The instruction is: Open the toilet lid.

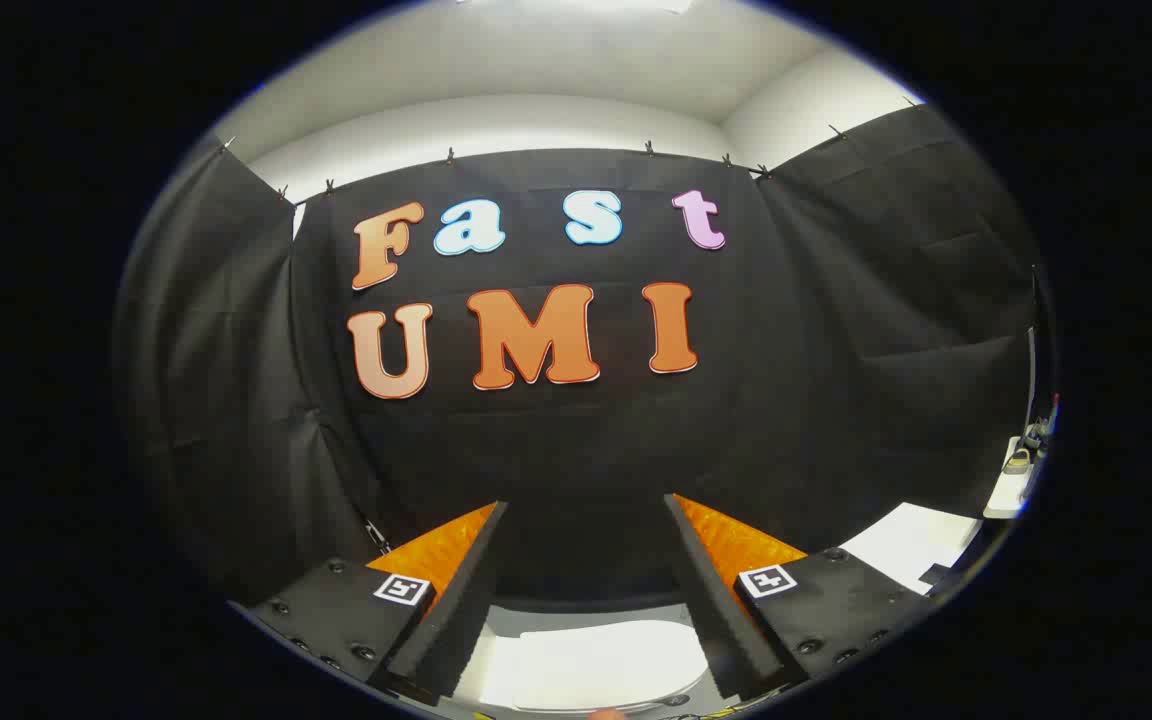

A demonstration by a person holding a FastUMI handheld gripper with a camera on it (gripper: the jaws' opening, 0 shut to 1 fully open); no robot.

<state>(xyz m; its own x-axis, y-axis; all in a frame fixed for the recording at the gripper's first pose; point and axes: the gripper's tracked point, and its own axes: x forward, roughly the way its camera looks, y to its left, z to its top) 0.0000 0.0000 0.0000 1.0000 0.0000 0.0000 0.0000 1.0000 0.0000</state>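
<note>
At the left of the frame, black cloth [216,380] hangs in loose folds, clipped along a line near its top edge, with a pale wall [496,120] and a white ceiling above it in the upper part of the frame. The cloth runs on across the centre as the booth's back wall and wraps around to the upper right, where another panel is pinned at a corner of the room. Low in the frame, the gripper [586,590] is spread wide, its two fingers apart and grasping nothing, each carrying a small square marker near its base. Between the fingers, at the bottom centre, lies a bright white, rounded surface, the toilet lid [596,665], lying flat and closed below the fingertips; glare washes out its detail. At the lower right, beyond the right finger, a white surface [911,545] shows, and further right a small pale shelf [1011,490] holds some objects too small to identify.
</note>
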